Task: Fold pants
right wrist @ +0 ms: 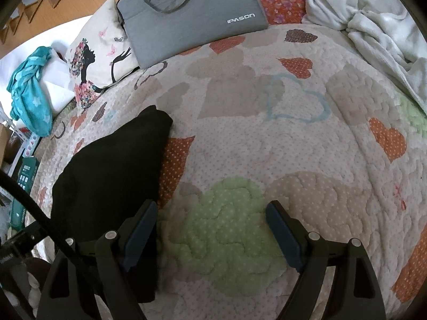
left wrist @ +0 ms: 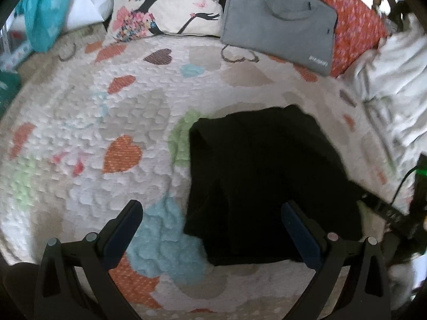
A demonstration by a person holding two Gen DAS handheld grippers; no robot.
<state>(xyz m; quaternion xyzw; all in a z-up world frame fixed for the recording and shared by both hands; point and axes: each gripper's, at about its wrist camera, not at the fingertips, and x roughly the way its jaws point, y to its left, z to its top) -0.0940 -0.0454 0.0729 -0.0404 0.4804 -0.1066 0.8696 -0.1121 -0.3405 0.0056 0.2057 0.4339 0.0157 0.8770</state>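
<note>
Item: black soft-fabric pants [left wrist: 267, 181], folded into a compact block, lying on the heart-patterned quilted bedspread [left wrist: 120, 112]. Long axis running away from both cameras. Left gripper [left wrist: 212, 214] spread wide and empty, hovering nearer; right gripper [right wrist: 212, 213] likewise released, sitting just right of the pants.

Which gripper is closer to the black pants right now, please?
Left. The left gripper hangs open straddling the edge of the black pants; the right gripper is open beside them, over bare quilt.
</note>
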